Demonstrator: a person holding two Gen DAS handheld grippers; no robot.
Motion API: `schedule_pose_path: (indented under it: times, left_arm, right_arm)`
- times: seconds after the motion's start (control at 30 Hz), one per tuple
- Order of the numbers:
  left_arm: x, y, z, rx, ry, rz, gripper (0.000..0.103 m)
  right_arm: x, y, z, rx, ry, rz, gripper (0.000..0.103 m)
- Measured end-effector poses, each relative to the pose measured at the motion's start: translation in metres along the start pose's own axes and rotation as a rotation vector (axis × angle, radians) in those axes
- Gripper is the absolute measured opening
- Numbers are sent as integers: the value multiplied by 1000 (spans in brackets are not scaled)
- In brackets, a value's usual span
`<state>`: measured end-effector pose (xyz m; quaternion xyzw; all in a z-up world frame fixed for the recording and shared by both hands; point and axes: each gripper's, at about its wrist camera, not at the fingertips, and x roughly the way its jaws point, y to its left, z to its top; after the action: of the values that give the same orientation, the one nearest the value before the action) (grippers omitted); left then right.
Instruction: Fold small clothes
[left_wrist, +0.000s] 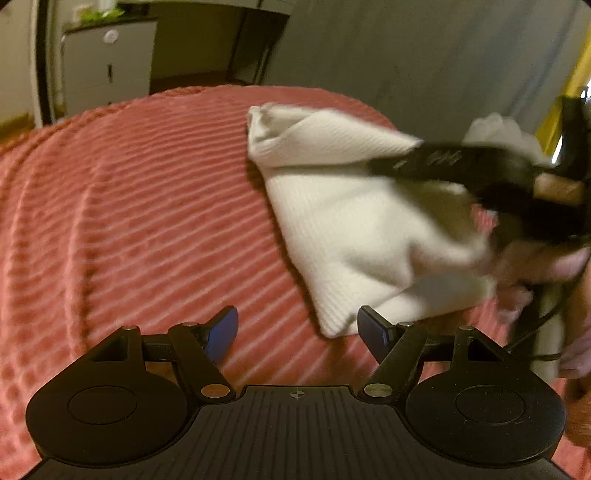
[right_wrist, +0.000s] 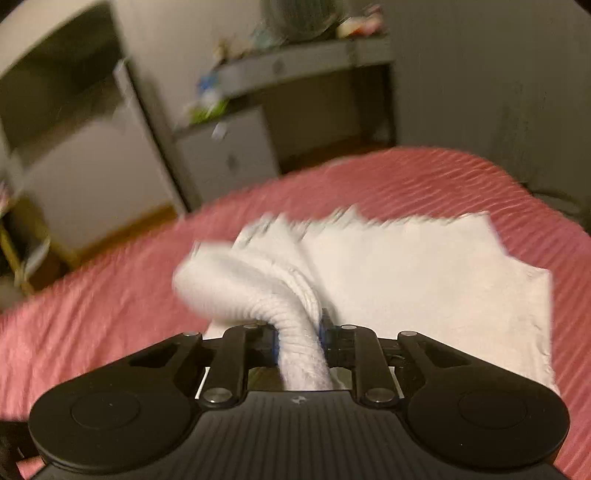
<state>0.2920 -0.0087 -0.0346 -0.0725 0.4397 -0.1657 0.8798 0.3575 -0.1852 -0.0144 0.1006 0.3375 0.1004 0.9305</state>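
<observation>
A white ribbed garment lies partly folded on the pink ribbed bedspread. My left gripper is open and empty, its blue pads just short of the garment's near corner. My right gripper is shut on a bunched edge of the white garment, which trails over the flat part of the cloth. The right gripper also shows in the left wrist view, blurred, above the garment's right side.
The bedspread covers the whole bed, whose far edge drops to the floor. A white cabinet and a grey wall stand beyond it. A desk with clutter stands behind the bed.
</observation>
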Motion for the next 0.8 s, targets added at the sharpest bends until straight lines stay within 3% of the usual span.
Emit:
schedule_pose_path:
  times: [0.1,0.17,0.2,0.23,0.3,0.37,0.63,0.8]
  left_arm:
    - [9,-10,3,56,9,-12,77]
    - [13,-17,5,61,10,-39,78]
    - [15,-20,5,65,8,-44,78]
    - [17,-24,5,73,7,-38,78]
    - [22,-29,4,88,14,-29,78]
    - [27,-31,4,91,26,-23,78]
    - [33,-36,0,96,45,-11,78]
    - [37,-35,-1,89,45,-6,78]
  right_arm:
    - [-18,-30,-7,120,-83,-50,17]
    - [-19,-59,-15,210,-81,-110,19]
    - [-17,-70,-19,247,-63,-126,22]
    - [-15,-81,-24,276,-29,-141,33]
    - [-20,-92,-28,309,-19,-120,37]
    - [-32,-101,-31,338,-40,-94,49]
    - [-48,-106,-36,327,-24,-47,51]
    - [-70,-111,-64,413,-3,68,65]
